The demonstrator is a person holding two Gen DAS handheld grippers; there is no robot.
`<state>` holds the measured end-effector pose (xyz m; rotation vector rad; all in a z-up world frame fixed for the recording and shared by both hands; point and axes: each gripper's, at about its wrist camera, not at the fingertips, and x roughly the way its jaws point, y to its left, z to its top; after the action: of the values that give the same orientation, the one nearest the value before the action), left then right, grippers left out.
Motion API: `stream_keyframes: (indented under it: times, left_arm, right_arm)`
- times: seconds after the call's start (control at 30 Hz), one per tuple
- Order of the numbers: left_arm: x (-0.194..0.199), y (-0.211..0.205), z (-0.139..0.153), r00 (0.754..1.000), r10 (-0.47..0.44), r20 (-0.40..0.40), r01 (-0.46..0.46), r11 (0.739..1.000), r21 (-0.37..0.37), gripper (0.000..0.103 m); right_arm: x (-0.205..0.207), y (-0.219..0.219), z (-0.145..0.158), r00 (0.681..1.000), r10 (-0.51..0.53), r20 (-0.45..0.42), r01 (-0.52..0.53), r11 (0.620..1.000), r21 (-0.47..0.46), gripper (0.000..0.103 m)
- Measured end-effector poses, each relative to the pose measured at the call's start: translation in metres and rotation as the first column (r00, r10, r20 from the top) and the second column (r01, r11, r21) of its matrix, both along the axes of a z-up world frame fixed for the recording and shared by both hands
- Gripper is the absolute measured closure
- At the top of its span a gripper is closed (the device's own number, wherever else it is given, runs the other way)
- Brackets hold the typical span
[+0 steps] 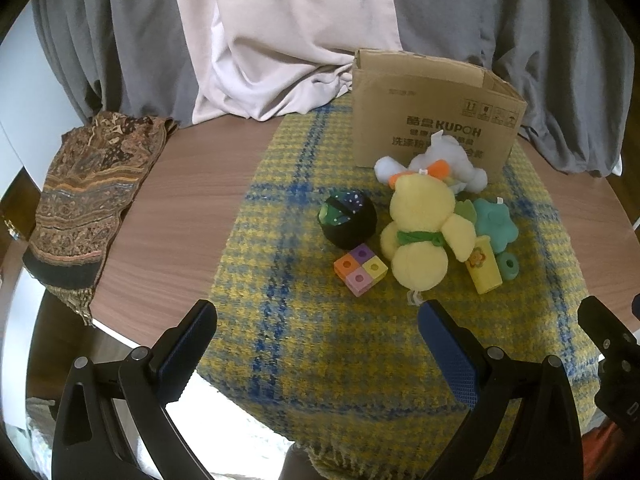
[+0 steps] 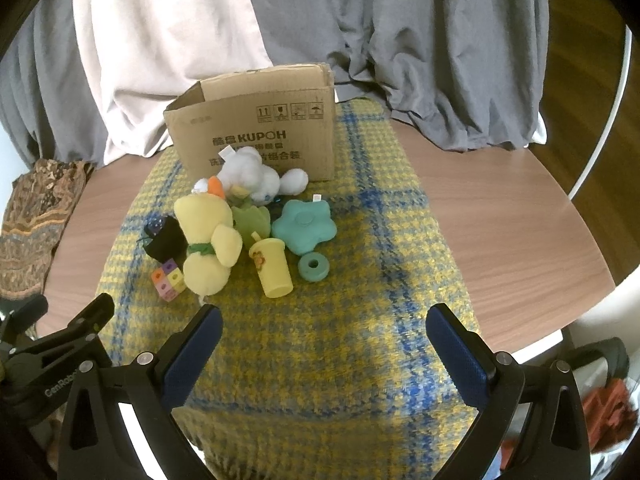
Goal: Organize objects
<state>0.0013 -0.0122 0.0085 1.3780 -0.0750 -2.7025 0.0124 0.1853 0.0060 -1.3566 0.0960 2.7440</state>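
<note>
A pile of toys lies on a yellow and blue checked cloth point(image 1: 304, 320) point(image 2: 360, 340), in front of an open cardboard box point(image 1: 436, 116) point(image 2: 256, 128). There is a yellow plush duck point(image 1: 420, 232) point(image 2: 206, 248), a white plush point(image 1: 444, 160) point(image 2: 252, 174), a teal star plush point(image 1: 494, 220) point(image 2: 306, 226), a yellow cup point(image 1: 484, 266) point(image 2: 272, 268), a teal ring point(image 1: 508, 265) point(image 2: 314, 267), a black ball point(image 1: 350, 218) point(image 2: 166, 238) and a coloured cube block point(image 1: 361, 269) point(image 2: 170, 278). My left gripper point(image 1: 316, 314) and right gripper point(image 2: 324, 318) both stand open and empty, short of the pile.
A patterned brown scarf point(image 1: 88, 200) point(image 2: 32, 216) hangs over the left edge of the round wooden table point(image 1: 180, 208) point(image 2: 500, 220). Grey and pale pink curtains point(image 1: 280, 40) point(image 2: 400, 40) hang behind the box. The right gripper's body shows at the far right of the left wrist view.
</note>
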Motion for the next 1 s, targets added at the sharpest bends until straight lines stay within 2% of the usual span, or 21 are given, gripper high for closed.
stream_keyframes:
  times: [1.0]
  left_arm:
    - [0.0011,-0.0024,-0.0058,1.0,0.002,0.008,-0.002,1.0,0.009,0.0]
  right_arm:
    - [-0.0011,-0.0006,-0.0068,1.0,0.002,0.012,-0.002,1.0,-0.004,0.001]
